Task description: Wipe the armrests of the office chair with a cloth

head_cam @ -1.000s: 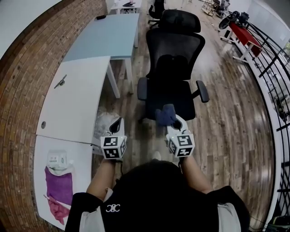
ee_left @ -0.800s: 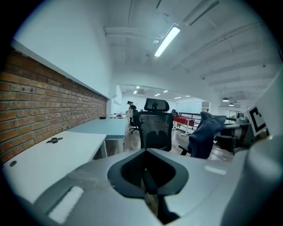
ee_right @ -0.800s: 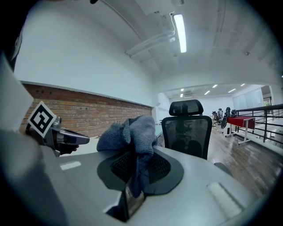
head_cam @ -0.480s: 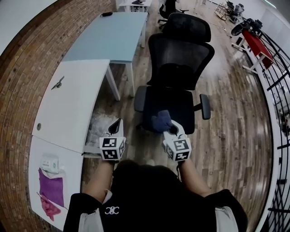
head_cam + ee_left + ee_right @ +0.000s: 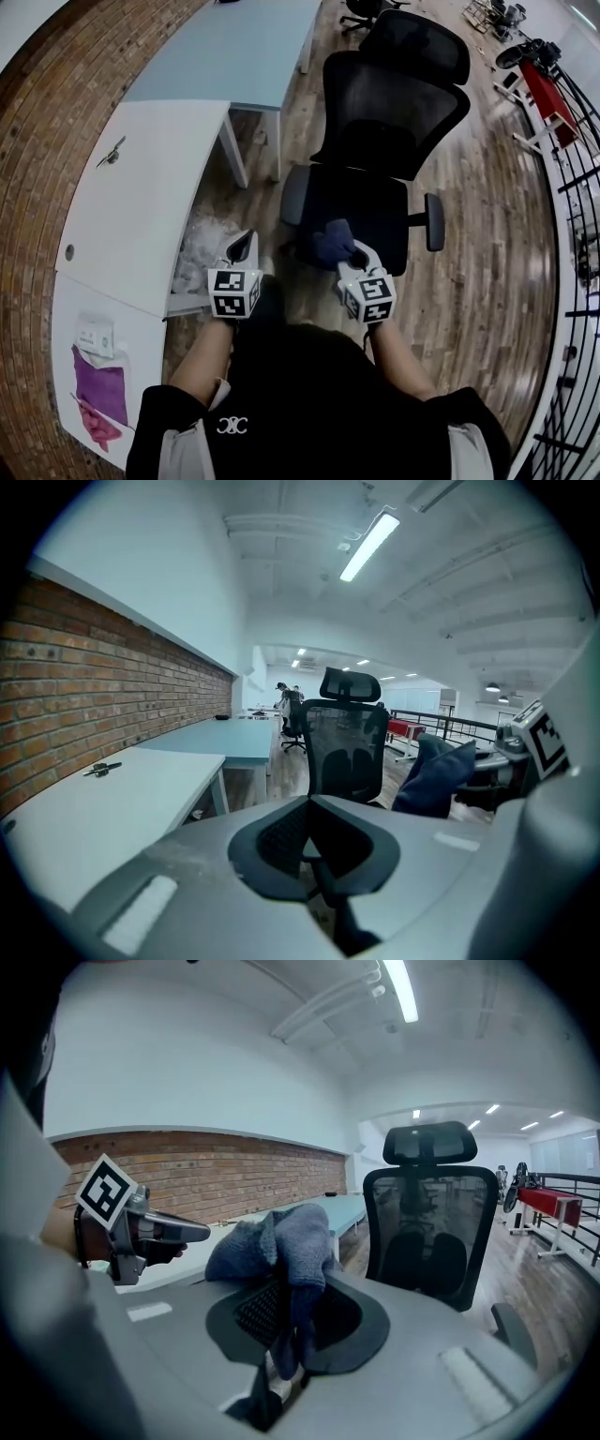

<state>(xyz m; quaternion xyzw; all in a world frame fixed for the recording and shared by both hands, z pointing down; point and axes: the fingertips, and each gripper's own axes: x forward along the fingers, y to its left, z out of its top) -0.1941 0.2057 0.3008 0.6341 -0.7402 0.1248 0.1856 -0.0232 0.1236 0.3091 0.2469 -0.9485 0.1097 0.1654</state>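
Right gripper view: we see our right gripper pinching a soft, fuzzy blue cloth between ribbed black pads, its bunched folds bulging above them. Our left gripper has its grey jaws pressed together on nothing. The cloth hangs near the front edge of the mesh-backed office chair, apart from its rounded black armrests.

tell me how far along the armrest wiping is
Done: the right gripper is shut on the blue cloth. In hand: the cloth is held before the chair seat, touching neither armrest. Left: wiping the desk-side armrest and the other armrest. The left gripper is shut, empty.
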